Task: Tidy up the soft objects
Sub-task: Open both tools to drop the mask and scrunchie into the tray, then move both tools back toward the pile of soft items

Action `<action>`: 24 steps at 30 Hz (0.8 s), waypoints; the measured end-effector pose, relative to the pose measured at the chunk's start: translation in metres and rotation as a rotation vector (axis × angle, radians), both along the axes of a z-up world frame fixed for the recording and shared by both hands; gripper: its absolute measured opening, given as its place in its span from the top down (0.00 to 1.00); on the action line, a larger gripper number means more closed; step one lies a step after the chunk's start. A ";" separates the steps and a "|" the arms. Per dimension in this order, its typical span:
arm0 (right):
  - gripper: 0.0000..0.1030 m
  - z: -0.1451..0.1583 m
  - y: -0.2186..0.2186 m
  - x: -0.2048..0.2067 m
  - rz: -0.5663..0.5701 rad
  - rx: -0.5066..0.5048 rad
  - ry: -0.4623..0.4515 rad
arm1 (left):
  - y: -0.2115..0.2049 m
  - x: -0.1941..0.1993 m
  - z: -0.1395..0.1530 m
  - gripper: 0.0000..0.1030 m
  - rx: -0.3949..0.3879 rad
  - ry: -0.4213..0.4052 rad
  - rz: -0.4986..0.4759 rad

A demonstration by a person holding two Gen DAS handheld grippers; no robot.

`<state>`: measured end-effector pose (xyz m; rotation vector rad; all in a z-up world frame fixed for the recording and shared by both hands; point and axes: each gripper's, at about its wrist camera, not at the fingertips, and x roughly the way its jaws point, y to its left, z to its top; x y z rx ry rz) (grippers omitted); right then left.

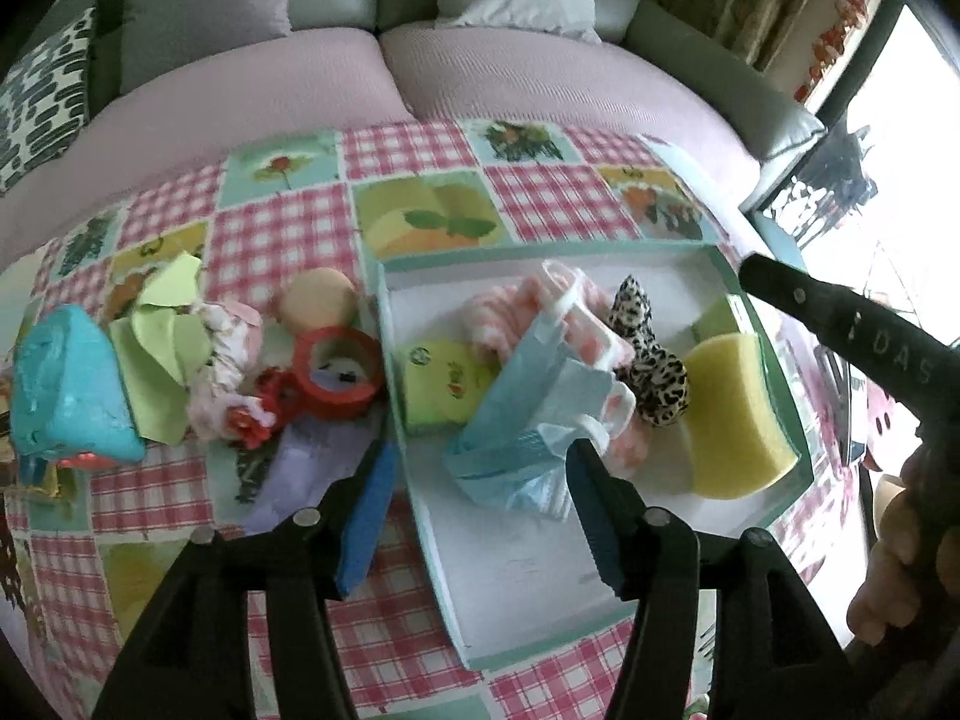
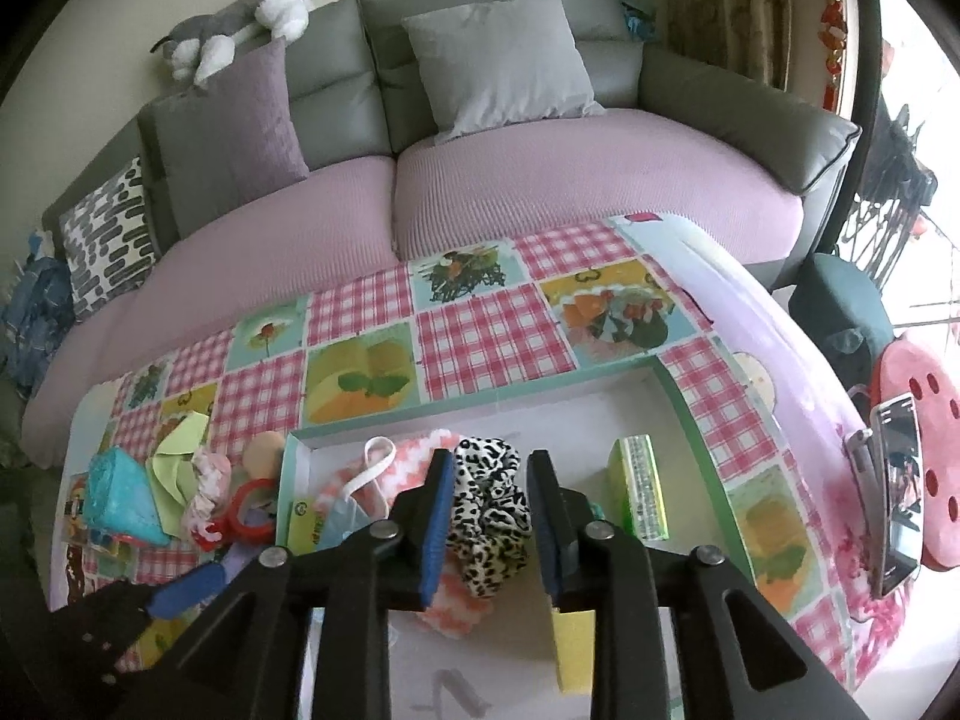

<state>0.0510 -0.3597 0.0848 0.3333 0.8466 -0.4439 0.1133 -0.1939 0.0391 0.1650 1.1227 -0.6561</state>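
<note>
A white box with a teal rim (image 1: 420,420) lies on the patchwork cloth. It holds a light blue face mask (image 1: 528,414), a pink-and-white fuzzy cloth (image 1: 516,312), a leopard scrunchie (image 1: 651,360), a yellow sponge (image 1: 738,414) and a yellow-green packet (image 1: 441,384). My left gripper (image 1: 480,450) is open, and the mask lies loose below its tips. My right gripper (image 2: 491,459) is open just above the leopard scrunchie (image 2: 489,510), which rests in the box (image 2: 699,450). A black finger (image 1: 780,294) of the right gripper shows at the box's far right corner.
Left of the box lie a turquoise block (image 1: 66,384), green cloths (image 1: 162,354), a pink floral scrunchie (image 1: 228,360), a peach puff (image 1: 318,300) and a red tape roll (image 1: 339,372). A sofa (image 2: 540,180) stands behind. A phone (image 2: 897,492) stands at the right.
</note>
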 end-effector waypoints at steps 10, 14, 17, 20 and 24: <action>0.40 -0.009 0.010 0.009 0.050 0.002 0.036 | 0.056 0.038 0.004 0.27 -0.001 -0.023 0.253; 0.29 -0.014 0.016 0.013 0.073 0.000 0.053 | 0.078 0.047 -0.003 0.20 0.025 -0.032 0.349; 0.27 -0.018 0.021 0.017 0.093 -0.001 0.060 | 0.092 0.052 -0.006 0.17 0.031 -0.041 0.400; 0.18 -0.020 0.028 0.021 0.118 -0.004 0.066 | 0.102 0.055 -0.008 0.16 0.033 -0.045 0.434; 0.18 -0.024 0.039 0.027 0.151 -0.008 0.077 | 0.110 0.057 -0.011 0.16 0.042 -0.046 0.455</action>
